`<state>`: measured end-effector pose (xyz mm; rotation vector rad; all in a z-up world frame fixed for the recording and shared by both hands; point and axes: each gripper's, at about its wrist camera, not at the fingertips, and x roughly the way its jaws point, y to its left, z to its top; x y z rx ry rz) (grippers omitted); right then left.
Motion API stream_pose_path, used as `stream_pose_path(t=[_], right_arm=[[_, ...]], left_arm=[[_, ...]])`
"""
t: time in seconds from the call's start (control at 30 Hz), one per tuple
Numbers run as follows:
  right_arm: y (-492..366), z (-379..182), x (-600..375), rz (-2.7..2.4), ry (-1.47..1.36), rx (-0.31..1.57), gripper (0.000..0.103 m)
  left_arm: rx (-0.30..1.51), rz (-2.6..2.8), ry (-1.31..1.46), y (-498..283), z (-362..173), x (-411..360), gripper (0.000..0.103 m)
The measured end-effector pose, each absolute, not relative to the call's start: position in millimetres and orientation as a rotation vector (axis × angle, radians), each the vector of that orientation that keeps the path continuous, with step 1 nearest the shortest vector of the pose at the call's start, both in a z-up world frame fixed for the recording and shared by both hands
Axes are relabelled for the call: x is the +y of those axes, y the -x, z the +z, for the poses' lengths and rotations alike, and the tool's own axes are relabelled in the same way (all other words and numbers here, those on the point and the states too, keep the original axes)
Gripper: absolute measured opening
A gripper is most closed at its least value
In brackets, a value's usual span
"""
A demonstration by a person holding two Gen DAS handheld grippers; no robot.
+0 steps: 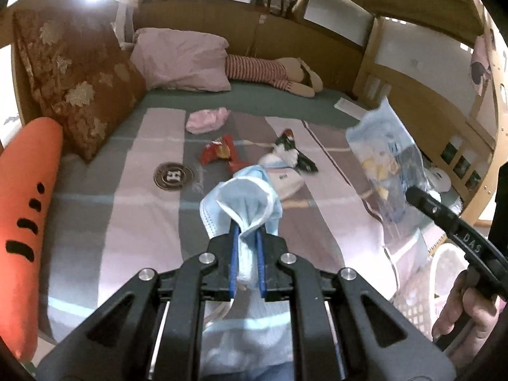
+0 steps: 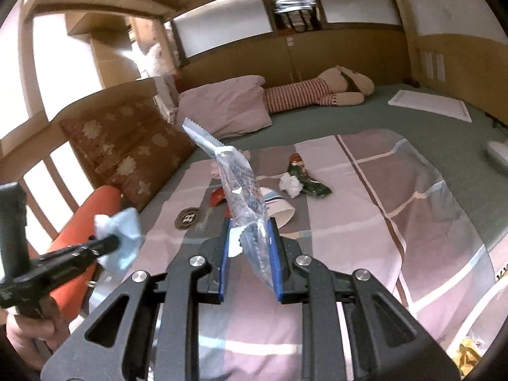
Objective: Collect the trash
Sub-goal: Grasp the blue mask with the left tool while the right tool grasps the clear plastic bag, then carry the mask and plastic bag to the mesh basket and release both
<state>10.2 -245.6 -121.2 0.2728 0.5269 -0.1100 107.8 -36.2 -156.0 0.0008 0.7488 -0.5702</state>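
Both hand-held grippers are gripping trash above the bed (image 1: 133,209). Left hand-held gripper (image 1: 247,238) is pinching a crumpled blue face mask (image 1: 244,190) between its blue pads, while the right hand-held gripper (image 2: 249,238) is clamping a clear plastic wrapper (image 2: 244,197) that is sticking upward. More trash is lying on the striped bedspread beyond them: a red snack wrapper (image 1: 222,154), a green wrapper (image 2: 306,177) touching a crumpled white tissue (image 2: 290,185), and a paper cup (image 2: 279,211) on its side. A round brown coaster (image 1: 173,176) is resting near the red wrapper. An orange carrot cushion (image 1: 27,216) is lying along the bed's left edge, and a white basket (image 1: 422,289) is standing at the right.
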Motion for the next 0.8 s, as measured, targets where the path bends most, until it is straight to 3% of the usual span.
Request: stream_pose_path(t=[0.8], right_arm=[[-6,-138,-225,-0.084,-0.24,0.588,0.022]], left_arm=[[0.748,-0.52,-0.061,-109,-169,-29,0.011]])
